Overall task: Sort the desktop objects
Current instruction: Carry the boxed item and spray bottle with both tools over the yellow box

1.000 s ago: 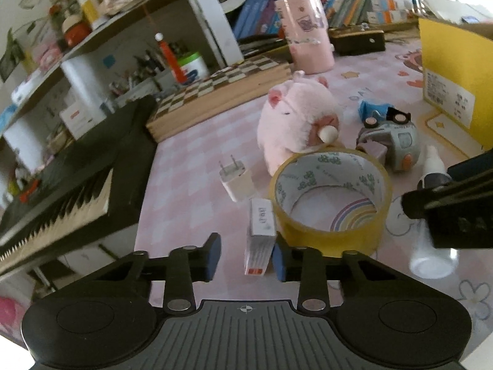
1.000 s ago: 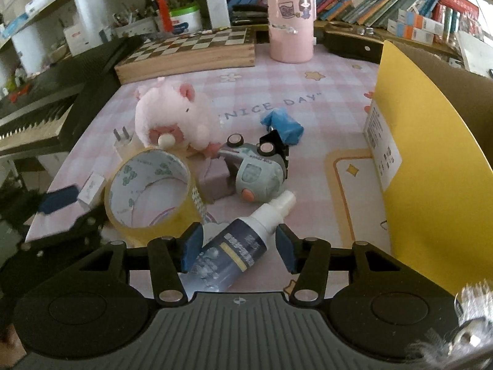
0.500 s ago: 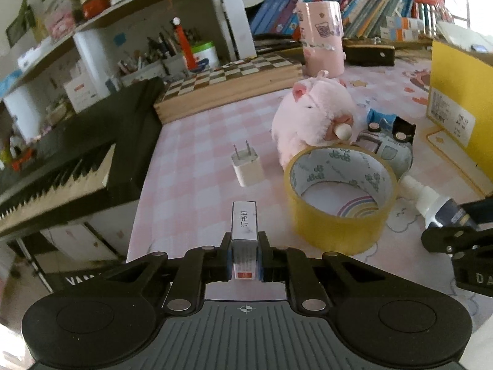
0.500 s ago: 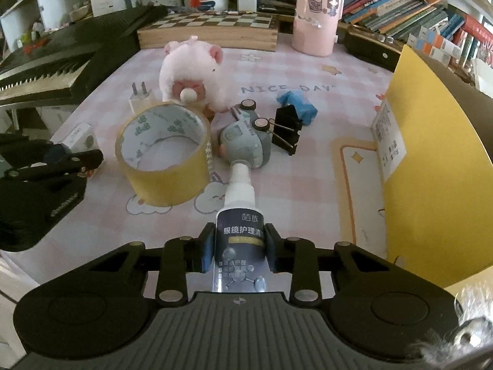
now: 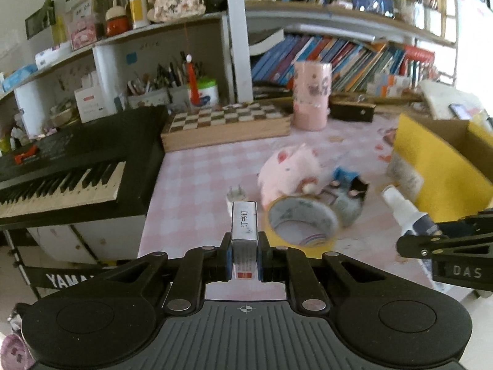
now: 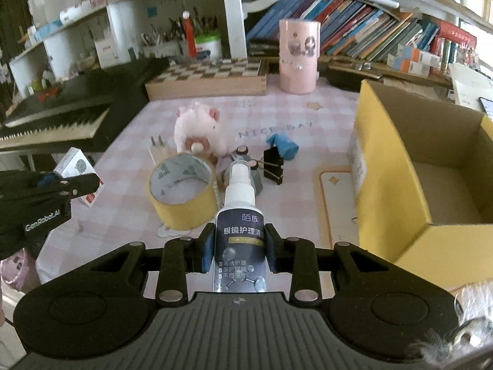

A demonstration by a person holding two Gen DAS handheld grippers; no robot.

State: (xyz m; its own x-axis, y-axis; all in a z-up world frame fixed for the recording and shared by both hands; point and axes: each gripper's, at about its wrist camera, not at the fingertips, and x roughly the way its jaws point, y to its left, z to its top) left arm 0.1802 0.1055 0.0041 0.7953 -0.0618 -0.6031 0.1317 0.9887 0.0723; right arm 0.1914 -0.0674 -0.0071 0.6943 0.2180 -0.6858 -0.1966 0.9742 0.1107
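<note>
Left tongs (image 5: 244, 257): I have them clamped on the small staple box (image 5: 244, 234), lifted clear of the worktop (image 5: 197, 185), near its front edge.
Right tongs (image 6: 238, 248): closed on the lens-cleaner spray bottle (image 6: 240, 234), nozzle pointing forward, also off the surface.
Step in hand: I judge this as the carry stage; both picks look done and both items hang in the air.
Destination: the open yellow cardboard box (image 6: 397, 160) stands at the right of the worktop, and what I can see of its inside looks empty. I take it as the bin, though nothing marks it so.
Left on the worktop: tape roll (image 6: 181, 189), pink plush pig (image 6: 198, 131), white plug adapter (image 6: 158, 151), grey toy (image 6: 255, 178), black binder clip (image 6: 273, 166), blue scrap (image 6: 285, 145), all clustered near the middle.
Next move: I would swing the right tongs over the box rim first, since they are closer, and release low. The left tongs must then cross above the cluster without clipping the tape roll or the other arm.
Risk: the bottle is smooth and round, so it could slip or twist in the grip.
</note>
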